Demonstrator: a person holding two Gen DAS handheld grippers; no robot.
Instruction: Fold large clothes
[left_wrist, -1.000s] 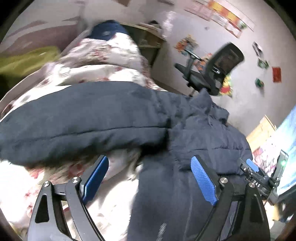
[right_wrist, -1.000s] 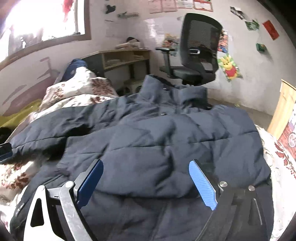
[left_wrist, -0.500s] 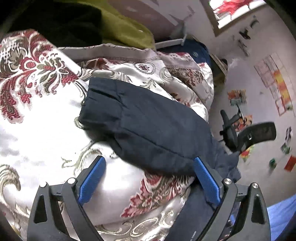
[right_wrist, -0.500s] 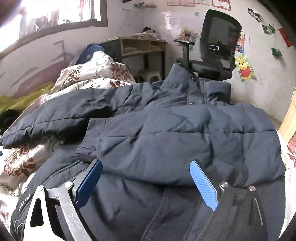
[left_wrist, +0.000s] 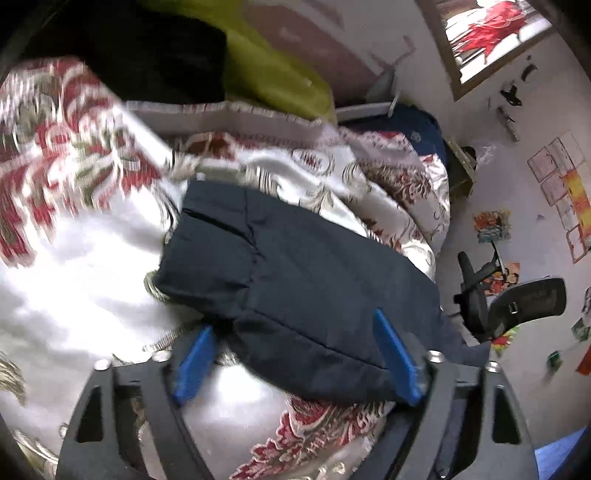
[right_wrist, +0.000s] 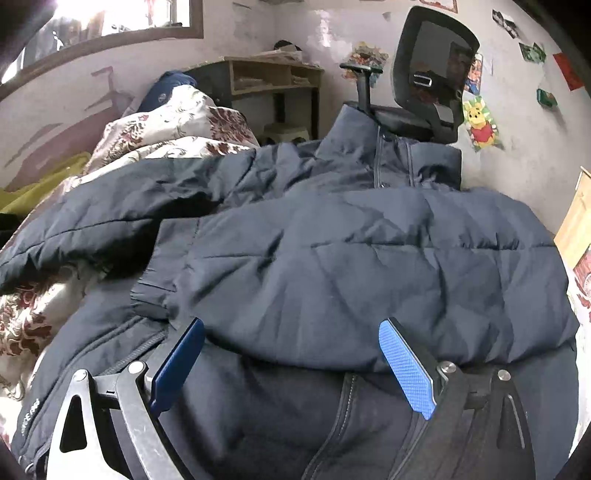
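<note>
A dark navy puffer jacket (right_wrist: 332, 258) lies spread on a floral bed cover, collar toward the far wall. One sleeve is folded across its chest, its cuff (right_wrist: 162, 266) at the left. My right gripper (right_wrist: 291, 321) hovers open low over the jacket front, just below that folded sleeve. The other sleeve (left_wrist: 295, 273) stretches out over the bedding, ending in its cuff (left_wrist: 207, 236). My left gripper (left_wrist: 291, 321) straddles this sleeve behind the cuff. Its jaws are closing with the sleeve between them. The right pad (left_wrist: 395, 358) is at the fabric edge; the left pad (left_wrist: 194, 363) shows a gap.
The floral bed cover (left_wrist: 92, 277) is rumpled under the jacket. A green cloth (left_wrist: 273, 74) and a black one (left_wrist: 166, 55) lie at the bed's far side. An office chair (right_wrist: 436, 74) and a wooden shelf desk (right_wrist: 266, 77) stand beyond the bed.
My left gripper swung from the jacket body out to the sleeve end, rolled, and its jaws narrowed around the sleeve. My right gripper sank a little closer to the jacket.
</note>
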